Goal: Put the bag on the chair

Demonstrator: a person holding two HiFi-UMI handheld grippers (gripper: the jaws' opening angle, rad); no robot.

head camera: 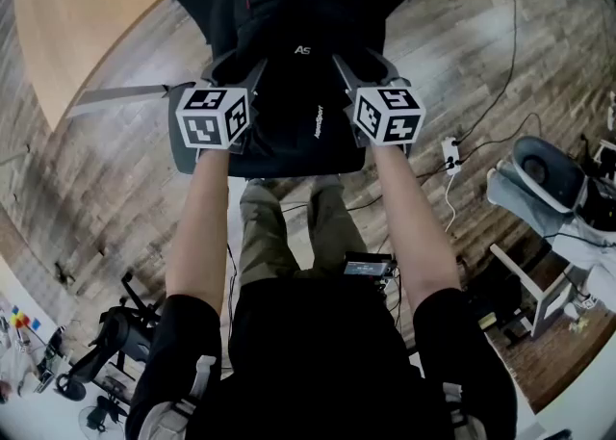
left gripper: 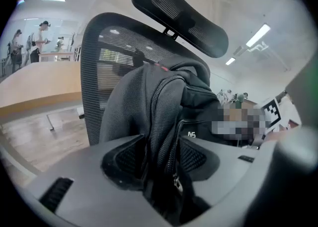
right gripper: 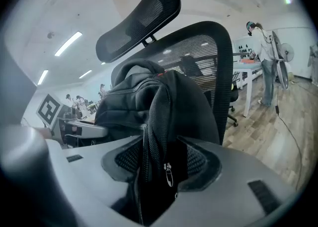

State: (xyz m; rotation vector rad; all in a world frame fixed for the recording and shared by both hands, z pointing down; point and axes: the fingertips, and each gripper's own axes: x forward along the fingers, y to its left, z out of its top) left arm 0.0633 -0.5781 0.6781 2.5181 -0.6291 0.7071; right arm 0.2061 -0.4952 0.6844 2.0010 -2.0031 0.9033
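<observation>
While on chair [left gripper: 91, 77], bag [head camera: 294, 91] between parted left claw [left gripper: 160, 159], right claw [right gripper: 161, 164]

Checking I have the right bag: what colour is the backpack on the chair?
The backpack is black; best in the right gripper view.

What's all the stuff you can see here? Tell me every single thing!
bag: one, black, on the chair's seat, in front of its backrest
chair: one, black mesh with a headrest, in front of the person
table: one, light wood, curved, beyond the chair at the left
second chair: one, pale grey, at the right
power strip: one, white, on the floor with cables
floor: wood planks
people: a few, far back by desks
left gripper: one, grey, jaws apart, the bag's zipped edge between them
right gripper: one, grey, jaws apart, the bag's zipped edge between them
forearms: two, bare, black sleeves
</observation>
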